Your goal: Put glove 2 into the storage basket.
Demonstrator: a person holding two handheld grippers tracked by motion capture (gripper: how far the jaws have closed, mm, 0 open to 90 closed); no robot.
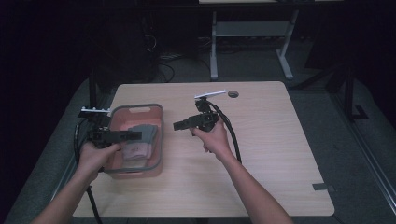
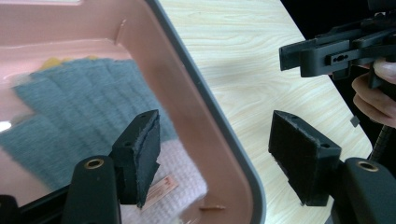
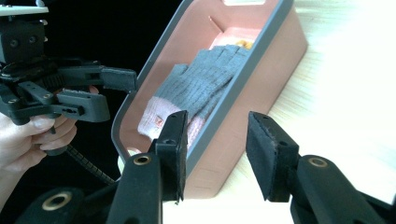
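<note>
Knitwear is what we face: a grey glove lying in the pink basket on the desk, soft and light. We judge its pink cuff the best hold. Left hand-held gripper and right hand-held gripper both stand spread, empty.

A yellow item at the far end of the pink plastic basket lies mostly hidden under the grey knitted glove; unidentifiable.
</note>
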